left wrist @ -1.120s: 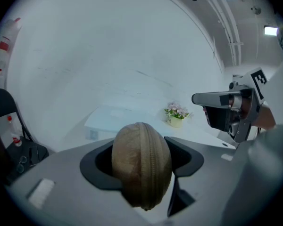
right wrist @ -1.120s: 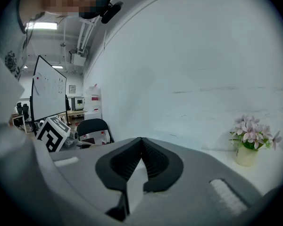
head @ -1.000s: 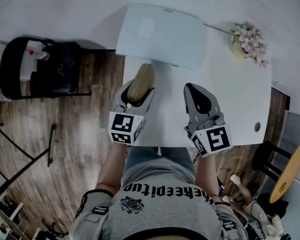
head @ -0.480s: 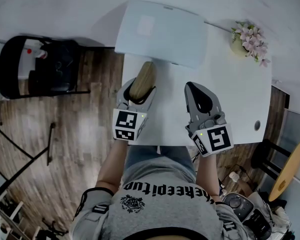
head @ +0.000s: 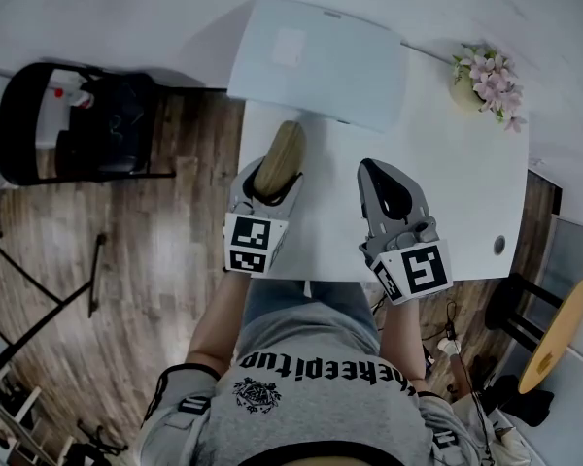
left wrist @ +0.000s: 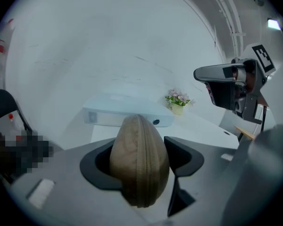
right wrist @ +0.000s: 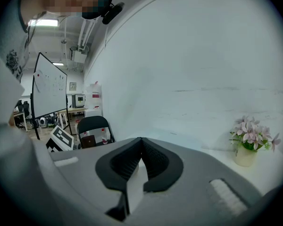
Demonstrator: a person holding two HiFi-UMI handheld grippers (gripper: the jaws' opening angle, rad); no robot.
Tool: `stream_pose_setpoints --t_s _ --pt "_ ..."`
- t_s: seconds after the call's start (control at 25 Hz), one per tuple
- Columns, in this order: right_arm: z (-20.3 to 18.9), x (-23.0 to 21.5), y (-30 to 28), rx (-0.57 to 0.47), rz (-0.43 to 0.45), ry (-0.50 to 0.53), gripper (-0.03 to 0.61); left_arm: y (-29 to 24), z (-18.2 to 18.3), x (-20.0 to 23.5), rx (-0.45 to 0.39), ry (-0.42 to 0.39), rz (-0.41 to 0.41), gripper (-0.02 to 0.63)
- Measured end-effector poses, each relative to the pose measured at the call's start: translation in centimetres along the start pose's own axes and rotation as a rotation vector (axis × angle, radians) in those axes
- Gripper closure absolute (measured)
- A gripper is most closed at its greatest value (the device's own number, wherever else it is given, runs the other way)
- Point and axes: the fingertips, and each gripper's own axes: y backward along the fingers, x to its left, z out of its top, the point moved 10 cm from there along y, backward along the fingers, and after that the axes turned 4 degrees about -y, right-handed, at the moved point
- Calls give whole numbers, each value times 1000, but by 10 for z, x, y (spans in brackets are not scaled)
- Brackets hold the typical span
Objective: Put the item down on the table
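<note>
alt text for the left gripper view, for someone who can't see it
The left tongs grip a brown, ridged, egg-shaped item between their dark pads. Behind it a white table carries a long pale box and a small pot of pink flowers, and the right tongs show at the upper right.

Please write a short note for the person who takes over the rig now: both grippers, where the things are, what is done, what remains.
Left gripper: fingers shut on the brown oval item, over the table near its left edge, before the white box.
Right gripper: shut, empty, over the table's near side.
Done: item gripped and over the table.
To do: lower it onto the table, open the fingers, withdraw. Whether it touches the table already, I cannot tell.
</note>
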Motion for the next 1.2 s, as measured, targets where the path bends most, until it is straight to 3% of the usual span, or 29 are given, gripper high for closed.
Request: stream_pose_setpoints --t_s 0.4,0.76,1.0,1.2 --pt "-2 4 4 2 0 3 578 -3 -20 -5 65 -5 4 321" --pt "-3 5 7 2 8 4 578 -4 -21 -7 59 -31 2 313" --pt "-4 6 9 -2 18 3 578 -2 -20 -10 29 -61 -7 245" --pt "-5 8 10 -7 40 6 578 6 -16 -7 -8 -64 17 225"
